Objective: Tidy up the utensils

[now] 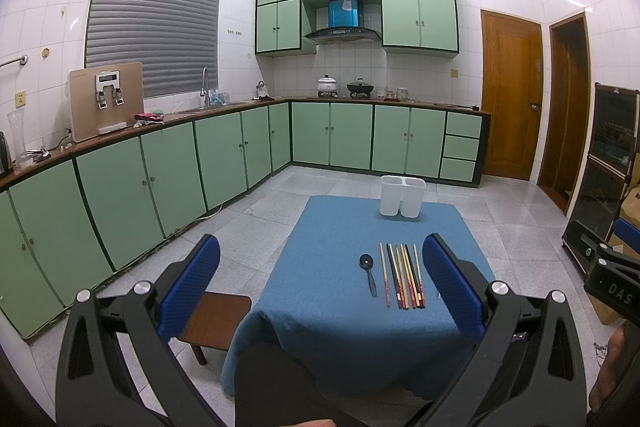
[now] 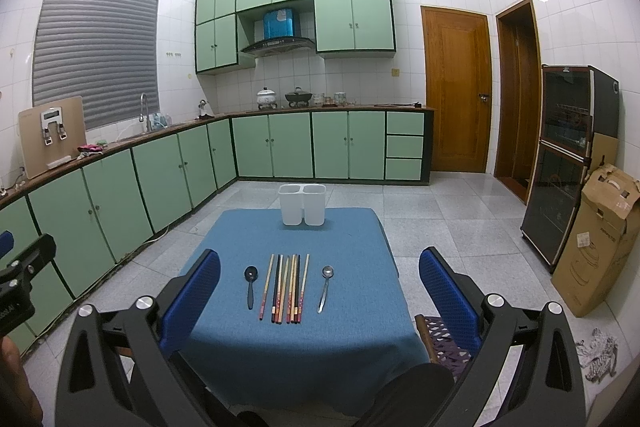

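A small table with a blue cloth [image 1: 340,227] [image 2: 348,227] stands on the kitchen floor. On it lie a black spoon [image 1: 368,273] [image 2: 250,285], a row of several chopsticks [image 1: 402,275] [image 2: 286,287] and a silver spoon [image 2: 325,287]. The silver spoon is hidden in the left wrist view. A white two-compartment holder [image 1: 402,195] [image 2: 302,204] stands at the table's far edge. My left gripper [image 1: 320,281] is open and empty, held above the near edge. My right gripper [image 2: 320,283] is open and empty, also short of the utensils.
A wooden stool [image 1: 216,319] stands left of the table, and a patterned seat [image 2: 444,343] right of it. Green cabinets [image 1: 160,167] line the left and back walls. A dark cabinet [image 2: 560,163] and a cardboard box [image 2: 596,243] stand at the right.
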`<state>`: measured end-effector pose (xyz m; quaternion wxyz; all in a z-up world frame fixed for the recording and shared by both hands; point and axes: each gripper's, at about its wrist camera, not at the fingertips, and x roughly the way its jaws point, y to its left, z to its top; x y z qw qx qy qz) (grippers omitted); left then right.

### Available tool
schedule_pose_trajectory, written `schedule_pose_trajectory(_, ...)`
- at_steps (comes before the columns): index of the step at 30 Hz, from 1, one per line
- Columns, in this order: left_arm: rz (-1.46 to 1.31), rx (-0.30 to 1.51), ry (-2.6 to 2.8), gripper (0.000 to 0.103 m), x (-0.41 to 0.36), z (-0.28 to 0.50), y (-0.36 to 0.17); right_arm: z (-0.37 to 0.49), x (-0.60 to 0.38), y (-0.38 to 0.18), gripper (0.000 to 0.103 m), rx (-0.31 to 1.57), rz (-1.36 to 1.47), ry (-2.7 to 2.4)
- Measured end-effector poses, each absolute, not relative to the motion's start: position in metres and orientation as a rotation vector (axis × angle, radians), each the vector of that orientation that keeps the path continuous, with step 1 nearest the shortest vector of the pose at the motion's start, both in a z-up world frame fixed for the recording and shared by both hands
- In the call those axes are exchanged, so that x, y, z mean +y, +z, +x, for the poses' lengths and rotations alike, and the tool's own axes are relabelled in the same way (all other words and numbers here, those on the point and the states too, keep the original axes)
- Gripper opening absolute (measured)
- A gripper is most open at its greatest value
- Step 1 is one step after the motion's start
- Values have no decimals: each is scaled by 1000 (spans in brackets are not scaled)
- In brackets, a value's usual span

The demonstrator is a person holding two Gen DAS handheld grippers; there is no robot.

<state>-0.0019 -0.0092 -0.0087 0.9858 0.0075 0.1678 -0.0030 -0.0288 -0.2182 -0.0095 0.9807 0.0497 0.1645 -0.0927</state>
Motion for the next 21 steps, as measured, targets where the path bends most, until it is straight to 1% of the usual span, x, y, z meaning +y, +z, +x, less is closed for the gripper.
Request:
schedule_pose_trajectory(7,14,367,-12,98,-9,10,-13,-20,-219,-15,97,351,95,-189)
schedule_pose_trajectory(13,5,413,-31,98,-11,39,-32,1,-223,-33,97,396,81,-190)
schedule_pose_trajectory(17,21,490,-67,98,-18,77,-59,34,-234,-69,97,488,92,-174)
schedule_pose_trajectory(21,44,592,-93,98,-26,123,-104,70,-245,-109,97,548,109,-160)
